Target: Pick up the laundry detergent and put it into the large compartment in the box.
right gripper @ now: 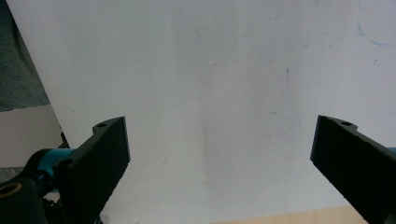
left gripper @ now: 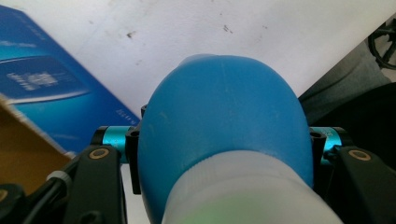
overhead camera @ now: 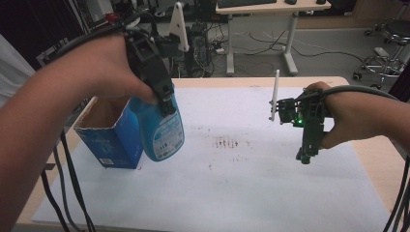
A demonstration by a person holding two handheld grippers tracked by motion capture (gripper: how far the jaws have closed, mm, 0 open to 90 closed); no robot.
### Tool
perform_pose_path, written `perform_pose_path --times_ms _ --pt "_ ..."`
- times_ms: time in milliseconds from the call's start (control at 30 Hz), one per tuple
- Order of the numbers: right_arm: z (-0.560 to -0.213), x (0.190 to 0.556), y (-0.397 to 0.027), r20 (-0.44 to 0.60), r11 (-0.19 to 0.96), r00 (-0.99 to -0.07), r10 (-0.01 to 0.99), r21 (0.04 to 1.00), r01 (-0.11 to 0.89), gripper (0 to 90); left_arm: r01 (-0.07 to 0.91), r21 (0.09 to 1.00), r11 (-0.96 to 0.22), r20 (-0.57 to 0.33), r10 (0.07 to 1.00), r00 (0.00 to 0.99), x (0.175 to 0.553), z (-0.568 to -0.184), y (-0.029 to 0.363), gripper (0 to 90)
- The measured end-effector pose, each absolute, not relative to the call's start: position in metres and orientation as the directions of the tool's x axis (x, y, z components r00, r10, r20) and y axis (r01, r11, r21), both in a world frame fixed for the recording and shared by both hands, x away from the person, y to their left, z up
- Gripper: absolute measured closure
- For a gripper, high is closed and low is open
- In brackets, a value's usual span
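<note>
A wooden desk (overhead camera: 367, 154) carries a white sheet (overhead camera: 241, 193) marked with dark specks near its middle; an open blue box (overhead camera: 109, 133) stands on the sheet's left side.

One blue bottle (overhead camera: 163, 130), one open blue box (overhead camera: 110, 130), two grippers.

- My left gripper (overhead camera: 162, 99) clamps a blue bottle (overhead camera: 162, 128), held above the white mat (overhead camera: 251, 188).
- The bottle hangs just beside an open blue box (overhead camera: 109, 137).
- My right gripper (overhead camera: 307, 154) hovers over the mat's right side, pointing down.
- Dark specks (overhead camera: 229, 143) mark the mat's middle.
</note>
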State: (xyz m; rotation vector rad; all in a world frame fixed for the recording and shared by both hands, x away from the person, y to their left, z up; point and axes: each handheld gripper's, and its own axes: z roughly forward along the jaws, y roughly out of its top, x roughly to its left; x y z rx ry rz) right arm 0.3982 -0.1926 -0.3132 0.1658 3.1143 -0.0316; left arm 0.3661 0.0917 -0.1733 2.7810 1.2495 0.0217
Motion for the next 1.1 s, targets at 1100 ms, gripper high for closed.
perform_pose_path --times_ms 1100 --pt "-0.313 0.4 -0.191 -0.013 0.993 -0.994 0.109 -0.034 0.11 3.7 0.838 0.155 -0.523 0.012 0.849 0.527 0.403 -0.082 0.209 39.7"
